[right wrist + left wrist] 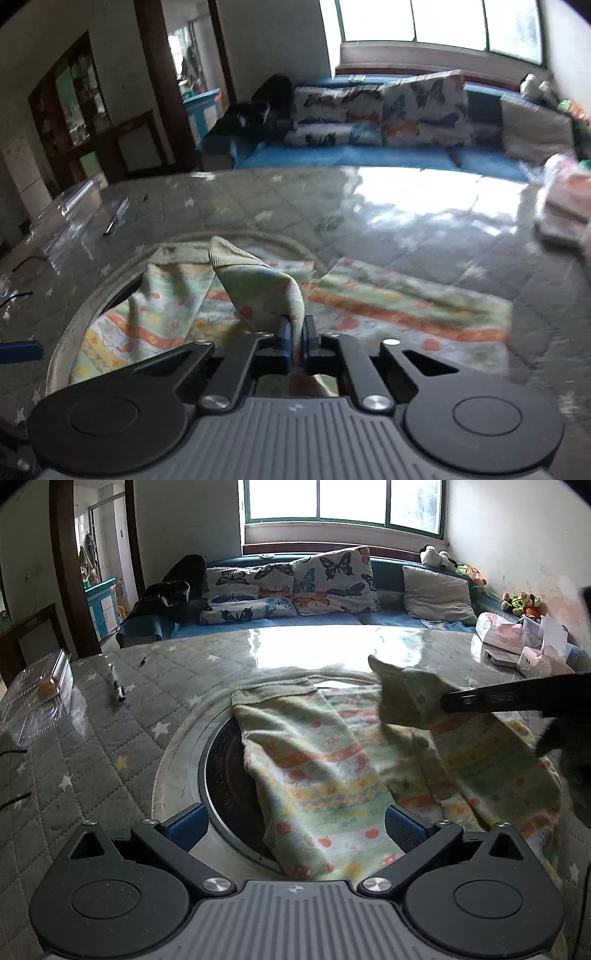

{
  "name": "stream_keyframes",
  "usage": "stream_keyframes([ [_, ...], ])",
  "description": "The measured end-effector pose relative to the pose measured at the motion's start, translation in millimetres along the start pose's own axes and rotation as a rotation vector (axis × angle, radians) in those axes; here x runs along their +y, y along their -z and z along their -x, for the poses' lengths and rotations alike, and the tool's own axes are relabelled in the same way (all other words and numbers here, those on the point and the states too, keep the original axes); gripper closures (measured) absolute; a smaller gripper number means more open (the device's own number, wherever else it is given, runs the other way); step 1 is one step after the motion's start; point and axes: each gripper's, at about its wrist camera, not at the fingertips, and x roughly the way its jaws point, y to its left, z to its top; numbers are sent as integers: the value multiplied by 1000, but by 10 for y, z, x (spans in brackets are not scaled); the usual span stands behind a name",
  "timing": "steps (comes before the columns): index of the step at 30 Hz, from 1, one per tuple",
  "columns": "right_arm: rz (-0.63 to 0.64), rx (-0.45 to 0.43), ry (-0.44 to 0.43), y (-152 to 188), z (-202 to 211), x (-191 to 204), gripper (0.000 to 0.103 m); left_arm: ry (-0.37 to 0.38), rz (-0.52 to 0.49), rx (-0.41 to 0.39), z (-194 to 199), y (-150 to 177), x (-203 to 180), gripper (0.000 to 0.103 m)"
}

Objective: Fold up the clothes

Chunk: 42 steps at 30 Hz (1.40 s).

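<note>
A pastel garment with orange, yellow and green bands lies spread on the quilted, star-patterned table, partly over a dark round inset. My left gripper stands open low over the garment's near end, its blue pads on either side of the cloth and apart from it. My right gripper is shut on a raised fold of the garment, which stands up in a peak. In the left wrist view its black finger comes in from the right, pinching that same fold.
A clear plastic box and a pen lie on the table's left side. White and pink packets sit at its far right corner. Behind the table runs a blue sofa with butterfly cushions.
</note>
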Motion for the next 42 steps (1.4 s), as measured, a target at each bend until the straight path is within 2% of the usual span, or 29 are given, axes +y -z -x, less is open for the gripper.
stream_keyframes([
  [7,-35,-113,120,109,653,-187,99,12,-20,-17,-67,-143,-122,0],
  [12,-97,-173,226,368,1151,-396,99,9,-33,-14,-175,-268,-226,2],
  [21,-246,-138,350,980,1632,-762,97,-42,-36,2,-493,-487,-363,9],
  [24,-307,-112,393,1179,1736,-910,94,-66,-40,15,-641,-536,-377,11],
  [29,-370,-90,469,1382,1877,-1080,81,-91,-66,46,-886,-561,-411,12],
  [33,-388,-100,523,1437,1999,-1166,78,-103,-70,72,-1010,-526,-415,20],
  [35,-389,-108,565,1448,2052,-1205,72,-99,-72,67,-1011,-517,-404,21],
  [38,-402,-119,572,1448,2101,-1253,71,-87,-81,59,-998,-519,-386,36],
  [42,-391,-131,546,1412,2077,-1202,70,-82,-76,59,-983,-527,-314,60],
])
